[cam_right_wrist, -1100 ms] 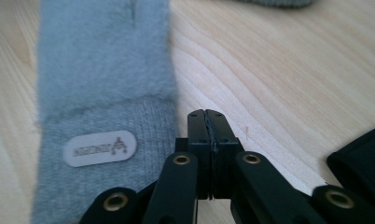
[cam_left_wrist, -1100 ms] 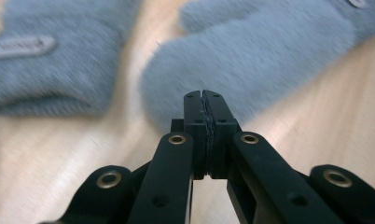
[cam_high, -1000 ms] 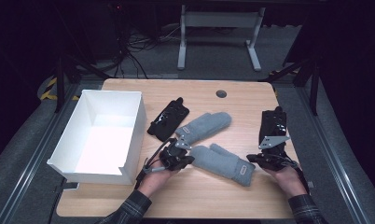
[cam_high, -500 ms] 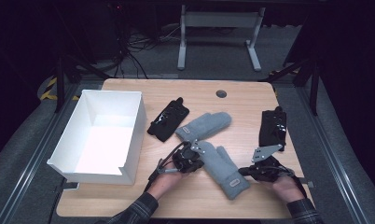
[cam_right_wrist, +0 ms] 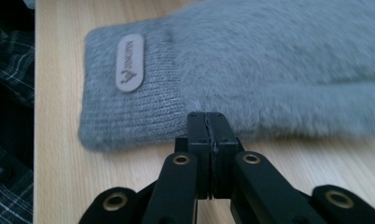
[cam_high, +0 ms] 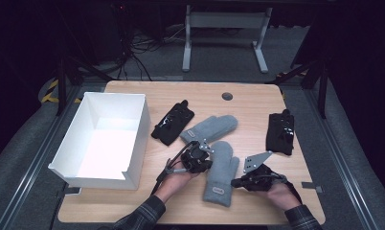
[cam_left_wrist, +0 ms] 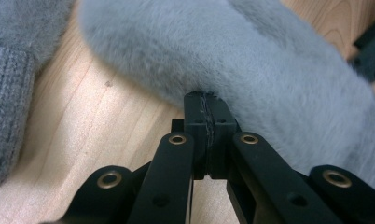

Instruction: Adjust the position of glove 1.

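Wooden table [cam_high: 248, 100], dark room, white box [cam_high: 104, 139], grey mitten [cam_high: 221, 175]

The wooden table [cam_high: 257, 103] carries a white box [cam_high: 80, 163], two grey mittens [cam_high: 221, 175], and seemingly two black gloves [cam_high: 173, 122].

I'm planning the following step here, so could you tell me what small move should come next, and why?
Probably nudge the near grey mitten up beside the far grey mitten: both the left gripper and right gripper are shut against its edges, and the mittens sit apart.
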Demonstrator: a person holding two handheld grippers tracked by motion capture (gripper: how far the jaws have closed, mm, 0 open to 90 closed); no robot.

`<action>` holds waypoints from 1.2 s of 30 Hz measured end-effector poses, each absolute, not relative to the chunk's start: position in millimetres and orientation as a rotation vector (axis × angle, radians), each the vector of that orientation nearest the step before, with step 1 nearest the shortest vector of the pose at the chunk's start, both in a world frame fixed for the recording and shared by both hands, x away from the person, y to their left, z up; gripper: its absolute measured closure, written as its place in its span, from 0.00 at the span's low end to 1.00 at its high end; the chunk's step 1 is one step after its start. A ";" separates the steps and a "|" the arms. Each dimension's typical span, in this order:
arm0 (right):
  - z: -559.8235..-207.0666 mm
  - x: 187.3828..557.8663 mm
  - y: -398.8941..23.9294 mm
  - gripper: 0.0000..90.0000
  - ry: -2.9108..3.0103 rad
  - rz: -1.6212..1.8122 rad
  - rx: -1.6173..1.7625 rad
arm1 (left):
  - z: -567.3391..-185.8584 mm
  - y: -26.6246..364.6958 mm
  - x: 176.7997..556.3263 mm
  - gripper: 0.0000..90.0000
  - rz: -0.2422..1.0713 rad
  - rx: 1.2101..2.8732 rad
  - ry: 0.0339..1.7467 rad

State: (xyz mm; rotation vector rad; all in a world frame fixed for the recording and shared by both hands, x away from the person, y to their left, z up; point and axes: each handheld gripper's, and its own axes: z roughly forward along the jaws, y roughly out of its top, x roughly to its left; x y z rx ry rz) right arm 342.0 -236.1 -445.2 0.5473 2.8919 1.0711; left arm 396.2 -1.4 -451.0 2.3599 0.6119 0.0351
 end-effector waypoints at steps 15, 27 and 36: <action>-450.1 342.6 -187.5 1.00 2.907 1.108 0.408 | -450.1 -1.7 395.8 0.99 0.034 2.357 0.617; -441.7 333.2 -214.5 0.78 2.758 1.147 0.536 | -438.7 19.1 401.0 0.75 0.076 2.311 0.651; -439.7 330.8 -262.6 0.46 2.562 1.100 0.772 | -424.6 33.4 411.8 0.56 0.124 2.311 0.662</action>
